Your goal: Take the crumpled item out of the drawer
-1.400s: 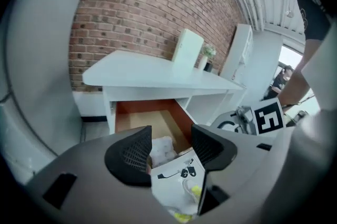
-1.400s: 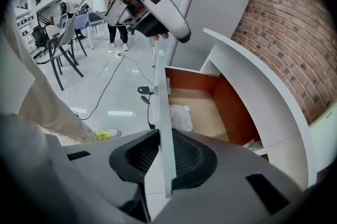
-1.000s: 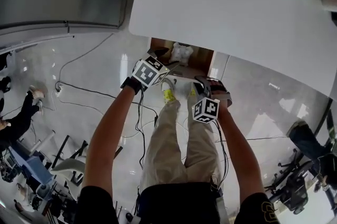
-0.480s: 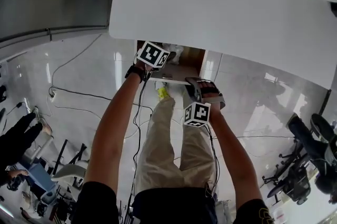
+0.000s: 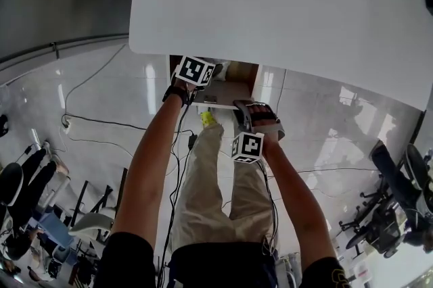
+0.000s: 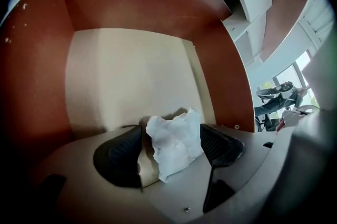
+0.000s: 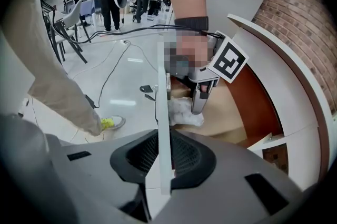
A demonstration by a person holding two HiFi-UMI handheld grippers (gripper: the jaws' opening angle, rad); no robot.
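left gripper [image 6: 171,136]: fingers [image 6: 118,154] just opened, spread wide | crumpled item [image 6: 176,146]: between the left fingers, on the drawer [image 6: 121,75] floor | right gripper [image 7: 164,152]: fingers pinching the drawer front [image 7: 162,91]

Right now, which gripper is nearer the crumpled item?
Left. The left gripper, fingers just opened, straddles the crumpled item; the right gripper is farther back, shut on the drawer front.
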